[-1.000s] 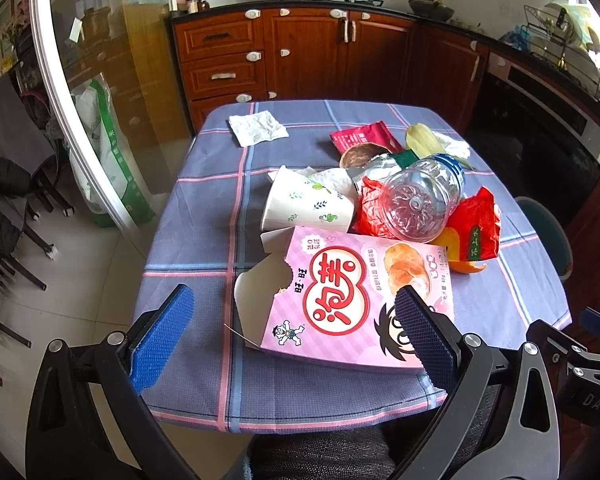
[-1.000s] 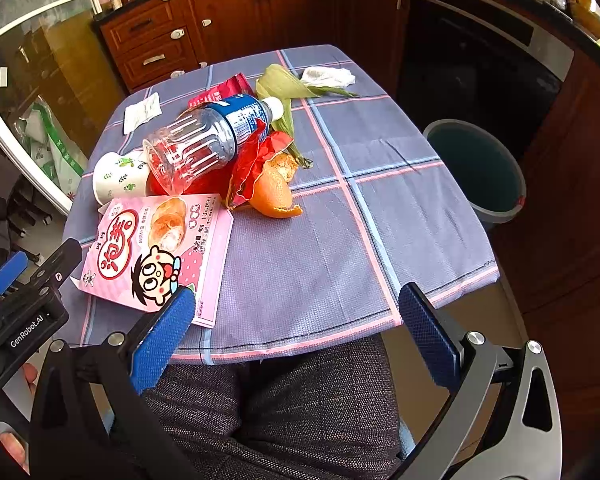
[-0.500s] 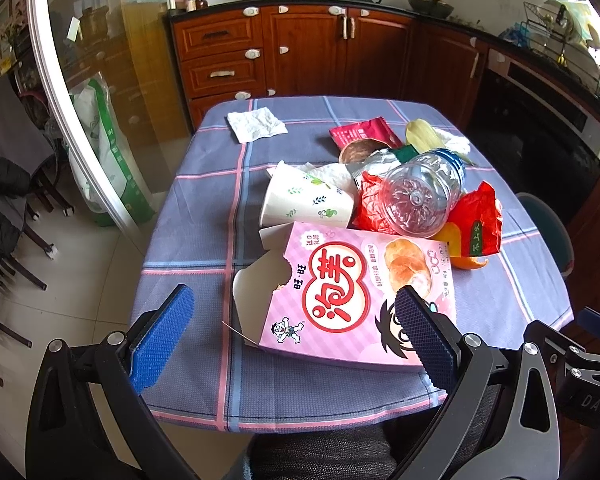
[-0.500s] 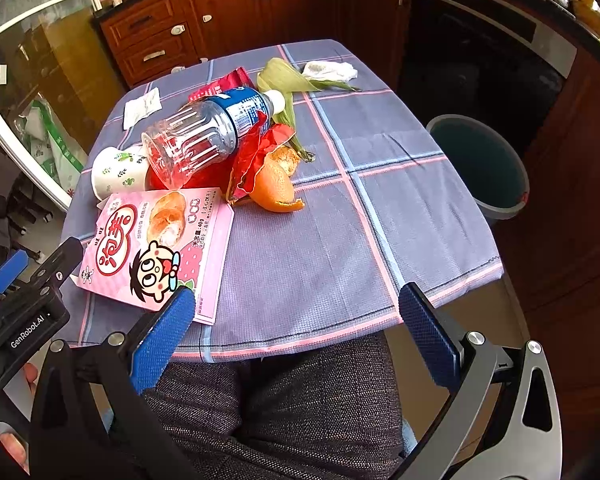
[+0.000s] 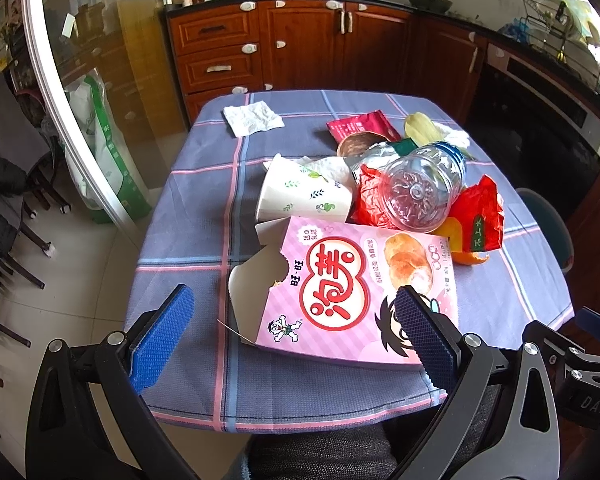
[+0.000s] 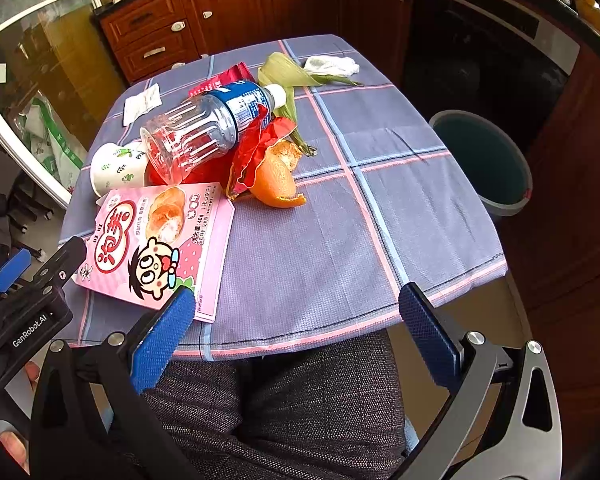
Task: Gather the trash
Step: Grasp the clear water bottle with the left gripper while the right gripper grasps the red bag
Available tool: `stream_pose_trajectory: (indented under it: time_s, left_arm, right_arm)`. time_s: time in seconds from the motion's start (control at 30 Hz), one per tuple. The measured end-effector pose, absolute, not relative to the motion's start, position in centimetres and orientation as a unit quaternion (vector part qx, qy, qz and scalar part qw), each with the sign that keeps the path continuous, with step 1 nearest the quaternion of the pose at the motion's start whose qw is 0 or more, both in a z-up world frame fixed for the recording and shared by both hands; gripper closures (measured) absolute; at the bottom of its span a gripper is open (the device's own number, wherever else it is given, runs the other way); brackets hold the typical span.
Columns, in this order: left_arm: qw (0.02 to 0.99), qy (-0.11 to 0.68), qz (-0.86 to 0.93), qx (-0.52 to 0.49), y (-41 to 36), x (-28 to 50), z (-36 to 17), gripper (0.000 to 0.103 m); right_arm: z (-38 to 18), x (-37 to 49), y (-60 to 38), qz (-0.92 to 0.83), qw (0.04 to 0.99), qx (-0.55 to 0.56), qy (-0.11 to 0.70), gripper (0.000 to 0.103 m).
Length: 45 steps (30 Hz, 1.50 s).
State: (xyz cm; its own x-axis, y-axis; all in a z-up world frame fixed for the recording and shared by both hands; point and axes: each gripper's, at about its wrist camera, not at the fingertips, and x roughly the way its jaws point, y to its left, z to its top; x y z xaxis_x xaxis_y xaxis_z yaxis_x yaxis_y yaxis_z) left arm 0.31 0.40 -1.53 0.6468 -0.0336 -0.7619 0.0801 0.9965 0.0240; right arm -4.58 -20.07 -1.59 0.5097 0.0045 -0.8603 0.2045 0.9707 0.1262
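A heap of trash lies on the checked tablecloth [image 5: 204, 216]: a flat pink snack box [image 5: 352, 292] [image 6: 156, 240] nearest me, a clear plastic bottle [image 5: 420, 190] [image 6: 204, 128], a white paper cup [image 5: 304, 196] [image 6: 112, 166] on its side, a red wrapper [image 5: 480, 220], orange peel [image 6: 276, 184], a corn husk [image 6: 288, 76] and tissues [image 5: 252, 120]. My left gripper [image 5: 296, 332] hangs open over the table's near edge, its right finger above the box's corner. My right gripper [image 6: 296, 332] is open too, just short of the near edge, over a lap.
A teal waste bin [image 6: 484, 160] stands on the floor right of the table. Wooden cabinets [image 5: 300, 44] and an oven [image 6: 488, 28] line the back and right. A glass door [image 5: 84, 80] and a chair [image 5: 8, 216] are on the left.
Both grippers have crept slightly forward toward the table, so the trash looks a little closer. Neither has touched or gripped anything.
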Motion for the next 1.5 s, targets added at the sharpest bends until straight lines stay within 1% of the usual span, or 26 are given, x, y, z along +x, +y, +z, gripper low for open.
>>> stream_pose_trajectory:
  time_s: [0.2,0.4,0.57,0.73,0.77,0.83,0.87,0.9,0.97,1.0,1.07,1.1,1.17,1.37,1.5]
  left_arm:
    - [0.896,0.430,-0.083,0.078,-1.6,3.2,-0.8,0.003]
    - [0.874,0.439,-0.143,0.153,-6.3,8.0,-0.2,0.003]
    - [0.838,0.477,-0.176,0.198,-10.2,12.2,-1.5,0.003]
    - [0.802,0.517,-0.199,0.225,-12.3,14.6,-3.1,0.003]
    - [0.797,0.519,-0.203,0.231,-12.7,14.7,-3.3,0.003]
    - [0.791,0.518,-0.207,0.251,-13.6,14.8,-3.8,0.003]
    - [0.790,0.514,-0.208,0.261,-13.9,14.6,-3.9,0.003]
    - [0.790,0.509,-0.211,0.267,-14.2,14.5,-4.0,0.008]
    - [0.784,0.513,-0.227,0.267,-14.7,14.3,-4.2,0.025]
    - [0.781,0.517,-0.235,0.261,-14.9,14.2,-4.2,0.039]
    - [0.793,0.503,-0.237,0.251,-15.0,13.9,-3.7,0.041]
    - [0.799,0.494,-0.238,0.246,-14.9,13.6,-3.2,0.041]
    - [0.807,0.487,-0.245,0.229,-14.4,13.3,-2.0,0.041]
    - [0.838,0.455,-0.242,0.177,-11.1,12.3,2.0,0.041]
    - [0.851,0.444,-0.233,0.157,-9.0,11.7,3.1,0.041]
  right_arm:
    - [-1.8,-3.3,-21.9,-0.048,0.869,0.117,0.479,0.005]
    - [-2.0,-2.3,-24.6,-0.057,0.862,0.153,0.480,0.005]
    - [-2.1,-0.5,-25.8,-0.036,0.857,0.171,0.486,0.005]
    - [-2.1,0.9,-26.7,-0.032,0.859,0.175,0.480,0.005]
    - [-2.1,1.1,-26.9,-0.031,0.859,0.176,0.480,0.006]
    - [-2.4,1.5,-27.0,-0.023,0.857,0.181,0.482,0.012]
    - [-2.5,1.6,-27.0,-0.019,0.856,0.182,0.484,0.018]
    - [-2.6,1.8,-26.9,-0.016,0.855,0.180,0.486,0.021]
    - [-3.0,2.3,-26.8,-0.006,0.851,0.181,0.493,0.032]
    - [-3.2,2.5,-26.7,-0.001,0.848,0.184,0.497,0.035]
    - [-3.6,2.9,-26.6,0.008,0.842,0.190,0.504,0.049]
    - [-3.7,3.1,-26.5,0.013,0.841,0.193,0.505,0.052]
    - [-3.8,3.4,-26.3,0.025,0.839,0.197,0.507,0.064]
    - [-3.4,5.4,-24.7,0.067,0.837,0.203,0.503,0.065]
    - [-3.7,7.2,-23.1,0.088,0.828,0.205,0.515,0.065]
